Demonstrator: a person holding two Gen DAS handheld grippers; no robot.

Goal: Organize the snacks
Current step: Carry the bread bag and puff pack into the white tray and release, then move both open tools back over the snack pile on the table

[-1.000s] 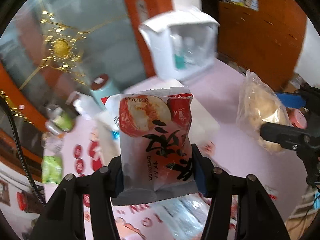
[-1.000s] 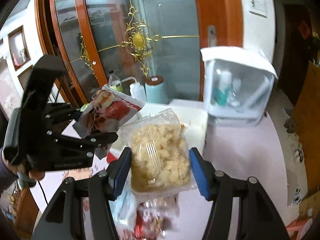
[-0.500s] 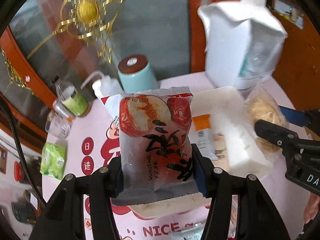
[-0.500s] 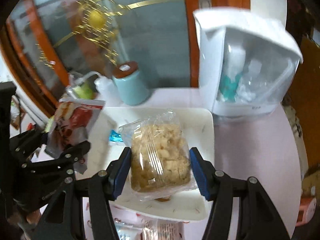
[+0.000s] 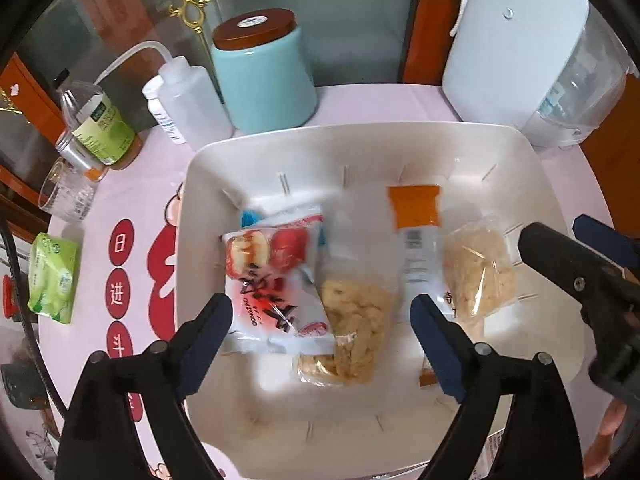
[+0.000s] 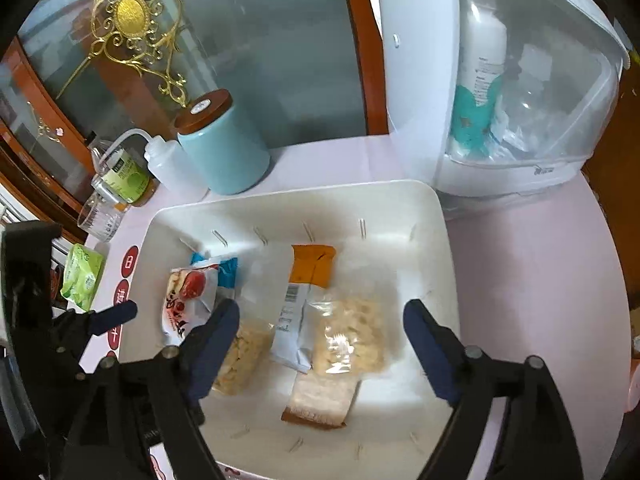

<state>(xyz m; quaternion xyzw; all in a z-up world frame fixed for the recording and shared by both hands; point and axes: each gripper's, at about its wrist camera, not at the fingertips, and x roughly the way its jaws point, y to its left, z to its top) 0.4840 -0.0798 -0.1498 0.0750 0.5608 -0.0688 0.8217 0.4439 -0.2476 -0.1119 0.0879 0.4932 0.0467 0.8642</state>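
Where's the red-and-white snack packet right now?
In the left wrist view the red-and-white snack packet lies in the white bin, on its left side, overlapping a clear bag of puffed snacks.

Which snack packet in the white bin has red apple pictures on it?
The white packet at the left of the bin, with black lettering. The two clear bags hold pale crumbly pieces; the long packet has an orange end.
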